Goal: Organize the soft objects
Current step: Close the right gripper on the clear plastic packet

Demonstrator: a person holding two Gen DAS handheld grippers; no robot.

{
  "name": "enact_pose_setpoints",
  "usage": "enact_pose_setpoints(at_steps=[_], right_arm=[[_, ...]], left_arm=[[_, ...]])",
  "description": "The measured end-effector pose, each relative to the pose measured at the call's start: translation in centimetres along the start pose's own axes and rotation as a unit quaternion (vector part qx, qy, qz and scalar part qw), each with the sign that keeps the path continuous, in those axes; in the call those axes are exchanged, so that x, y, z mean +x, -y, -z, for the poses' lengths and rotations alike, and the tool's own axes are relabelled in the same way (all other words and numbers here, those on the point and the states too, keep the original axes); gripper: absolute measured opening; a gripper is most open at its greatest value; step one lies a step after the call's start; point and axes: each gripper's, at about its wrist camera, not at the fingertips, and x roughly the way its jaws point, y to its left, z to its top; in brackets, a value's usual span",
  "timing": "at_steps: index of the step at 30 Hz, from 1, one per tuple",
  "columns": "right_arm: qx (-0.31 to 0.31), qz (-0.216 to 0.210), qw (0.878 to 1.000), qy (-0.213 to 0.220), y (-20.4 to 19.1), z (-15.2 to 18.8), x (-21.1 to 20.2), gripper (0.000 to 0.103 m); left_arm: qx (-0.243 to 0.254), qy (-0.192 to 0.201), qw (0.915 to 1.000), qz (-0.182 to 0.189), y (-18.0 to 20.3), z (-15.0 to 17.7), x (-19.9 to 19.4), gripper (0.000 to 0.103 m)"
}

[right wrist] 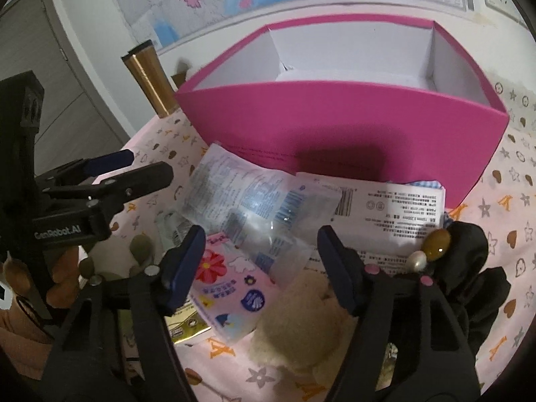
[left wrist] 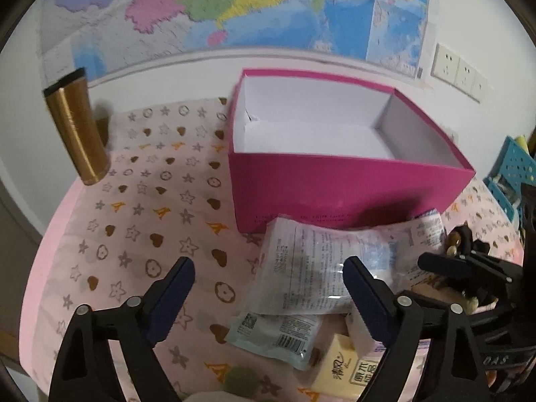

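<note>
Left wrist view first: at the far left a gold cylinder (left wrist: 77, 127) stands upright on the counter (left wrist: 110, 234), which wears a pink cloth printed with stars, hearts and flowers. The left claw (left wrist: 268, 288) hangs over that cloth with its blue-padded jaws spread wide and nothing between the pads; its left finger is above bare cloth, its right finger above a clear printed packet (left wrist: 301, 268). Just nearer the camera lie a pale blue-green packet (left wrist: 278, 335) and a yellow tissue pack (left wrist: 338, 368), partly under the clear one. Behind them sits the open pink box (left wrist: 335, 184), white inside and with nothing in it. A white printed pack (left wrist: 425, 231) lies against its front wall, and blue baskets (left wrist: 512, 167) show at the right edge. In the right wrist view the left claw appears again at the left, held by a hand (right wrist: 63, 274). The right claw (right wrist: 261, 264) is open fairly wide, gripping nothing, poised over the heap in front of the box: the clear packet, a pink flowered pack (right wrist: 227, 281) and a beige plush toy (right wrist: 301, 328). To the right lies a black fabric piece (right wrist: 475, 268) with a brown bead and a pearl on it.
</note>
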Motion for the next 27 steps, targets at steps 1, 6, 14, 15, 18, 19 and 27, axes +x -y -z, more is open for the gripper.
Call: enact_pose_setpoints(at_steps=[1, 6, 14, 15, 18, 19, 27], right_arm=[[0.007, 0.004, 1.0, -0.006, 0.2, 0.0, 0.2, 0.071], [0.028, 0.007, 0.999, -0.029, 1.3, 0.1, 1.1, 0.071], [0.032, -0.026, 0.999, -0.03, 1.6, -0.6, 2.1, 0.071], [0.039, -0.041, 0.998, -0.028, 1.8, -0.7, 2.2, 0.071], [0.051, -0.069, 0.996, -0.015, 2.3, -0.8, 2.4, 0.065], [0.053, -0.08, 0.995, -0.011, 2.5, -0.8, 2.4, 0.051], [0.071, -0.096, 0.993, 0.004, 3.2, -1.0, 2.3, 0.037]], left_arm=[[0.004, -0.01, 0.9999, 0.003, -0.1, -0.1, 0.4, 0.089], [0.016, -0.064, 0.9966, 0.049, -0.8, -0.5, 2.6, 0.088], [0.039, -0.15, 0.9821, 0.107, 0.4, -0.6, 5.9, 0.066], [0.041, -0.156, 0.9805, 0.112, 0.6, -0.5, 6.1, 0.066], [0.047, -0.152, 0.9808, 0.112, 1.0, -0.3, 5.9, 0.062], [0.046, -0.151, 0.9808, 0.114, 1.1, -0.3, 5.8, 0.061], [0.025, -0.154, 0.9797, 0.126, -0.4, -0.3, 5.7, 0.052]])
